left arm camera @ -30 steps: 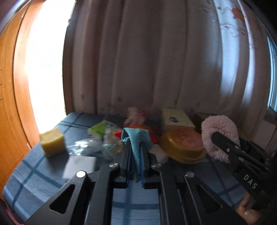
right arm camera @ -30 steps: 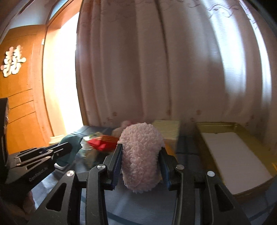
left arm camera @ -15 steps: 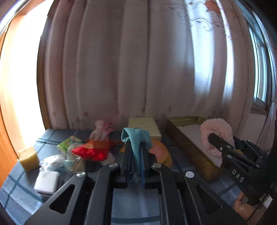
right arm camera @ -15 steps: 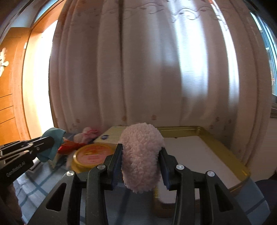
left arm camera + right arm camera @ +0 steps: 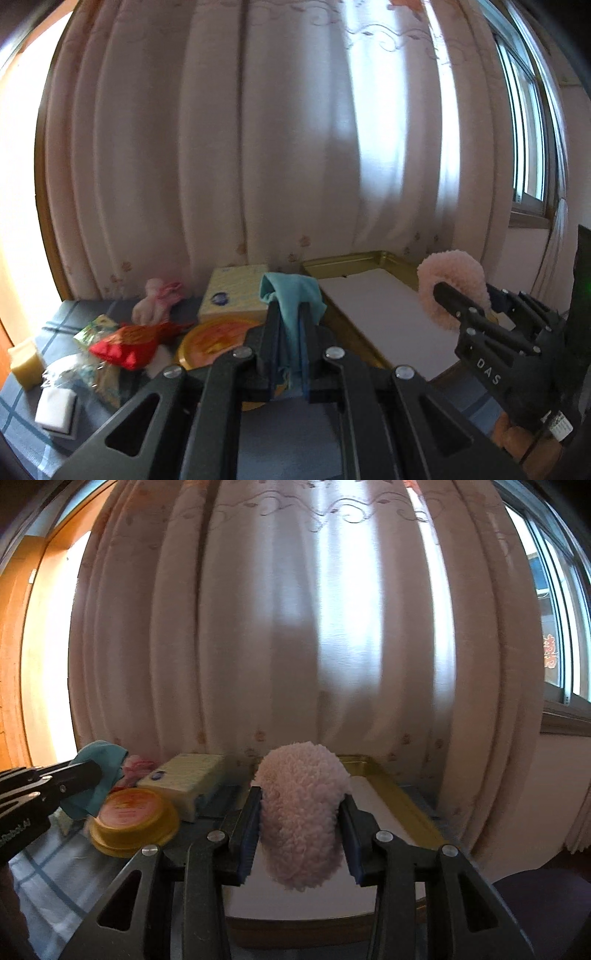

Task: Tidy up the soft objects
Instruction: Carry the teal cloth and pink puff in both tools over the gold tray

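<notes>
Left gripper (image 5: 289, 317): jaws closed on a teal cloth (image 5: 291, 295), which bunches above the fingertips and hangs down between them. It is held clear of the table (image 5: 288, 435), which has a blue checked cover.

Right gripper (image 5: 301, 805): jaws clamped on a pink fluffy item (image 5: 303, 812), squeezed at both sides, its lower end hanging free. It is held over the near end of the gold tray (image 5: 402, 801).

Gold tray: shallow, rectangular, at the right side of the table against the curtain (image 5: 258, 147). It contains a flat white sheet (image 5: 384, 310) covering most of its floor; nothing else is visible in it.

Left of the tray, on the table: a round yellow lidded tub (image 5: 133, 812), contents not visible; a pale yellow box (image 5: 184, 779) behind it; a red pouch (image 5: 129, 343); a pink soft toy (image 5: 155, 302); crumpled clear wrappers (image 5: 74, 369); a yellow sponge (image 5: 24, 362); a white block (image 5: 55, 406).
</notes>
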The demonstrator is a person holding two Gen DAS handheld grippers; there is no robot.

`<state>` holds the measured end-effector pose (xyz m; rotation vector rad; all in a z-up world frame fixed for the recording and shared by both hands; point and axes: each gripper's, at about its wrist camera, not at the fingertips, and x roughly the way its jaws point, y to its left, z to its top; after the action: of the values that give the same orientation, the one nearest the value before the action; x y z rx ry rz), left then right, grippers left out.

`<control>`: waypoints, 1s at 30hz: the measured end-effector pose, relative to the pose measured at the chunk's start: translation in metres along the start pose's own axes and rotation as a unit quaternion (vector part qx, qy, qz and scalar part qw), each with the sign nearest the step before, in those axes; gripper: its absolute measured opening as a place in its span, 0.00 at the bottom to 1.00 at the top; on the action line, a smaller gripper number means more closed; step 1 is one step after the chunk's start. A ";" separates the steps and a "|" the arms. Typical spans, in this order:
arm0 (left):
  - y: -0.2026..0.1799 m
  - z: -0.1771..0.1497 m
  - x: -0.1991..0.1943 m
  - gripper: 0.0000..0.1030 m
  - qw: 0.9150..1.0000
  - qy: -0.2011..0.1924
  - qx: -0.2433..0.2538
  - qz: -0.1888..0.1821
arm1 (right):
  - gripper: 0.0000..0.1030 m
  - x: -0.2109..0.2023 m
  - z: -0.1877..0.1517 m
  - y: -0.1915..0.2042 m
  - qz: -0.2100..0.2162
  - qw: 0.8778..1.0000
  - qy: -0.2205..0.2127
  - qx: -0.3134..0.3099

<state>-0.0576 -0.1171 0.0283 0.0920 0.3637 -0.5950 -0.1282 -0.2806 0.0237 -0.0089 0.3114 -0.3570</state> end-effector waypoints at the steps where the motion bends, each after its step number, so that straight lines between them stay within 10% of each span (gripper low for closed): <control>1: -0.005 0.002 0.002 0.06 1.000 -0.001 0.002 -0.003 | 0.41 0.000 0.000 -0.004 -0.006 1.000 0.000 -0.002; 15: -0.086 0.007 0.058 0.06 0.998 0.038 0.041 -0.037 | 0.41 0.020 -0.001 -0.076 -0.077 0.996 0.035 0.022; 30: -0.113 -0.012 0.100 0.06 0.994 0.092 0.064 -0.005 | 0.41 0.051 -0.001 -0.089 -0.028 0.993 0.106 0.043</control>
<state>-0.0484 -0.2615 -0.0166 0.2703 0.5055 -0.6207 -0.1135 -0.3816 0.0136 0.1059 0.5068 -0.4284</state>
